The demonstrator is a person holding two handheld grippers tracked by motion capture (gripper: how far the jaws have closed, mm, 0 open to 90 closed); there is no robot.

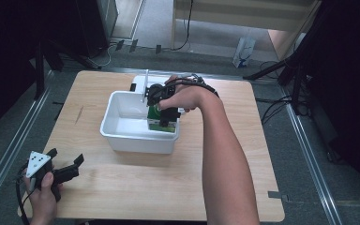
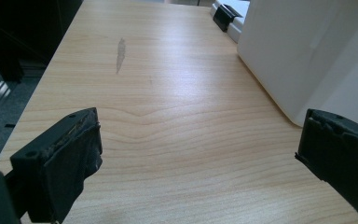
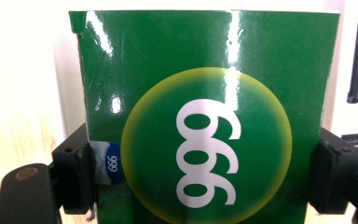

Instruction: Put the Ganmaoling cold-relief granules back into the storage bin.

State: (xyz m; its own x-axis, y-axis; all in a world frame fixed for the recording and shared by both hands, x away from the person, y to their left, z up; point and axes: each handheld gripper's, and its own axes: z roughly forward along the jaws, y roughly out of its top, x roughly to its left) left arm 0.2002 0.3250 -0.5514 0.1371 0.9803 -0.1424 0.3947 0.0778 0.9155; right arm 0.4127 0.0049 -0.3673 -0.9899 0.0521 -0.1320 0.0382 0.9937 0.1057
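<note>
The right tool [image 3: 200, 177] pinches a glossy green carton [image 3: 205, 116] inside the white plastic tub [image 1: 122, 136] mid-bench, seemingly mid-transfer, while the left tool [image 2: 200, 158] idles, jaws spread.

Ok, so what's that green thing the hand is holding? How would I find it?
Look at the middle of the wooden table for the white tub. At the tub's right end, the right gripper has its fingers clamped on a box. It is glossy green with white digits inside a yellow-ringed circle, the one colourful thing there.
</note>
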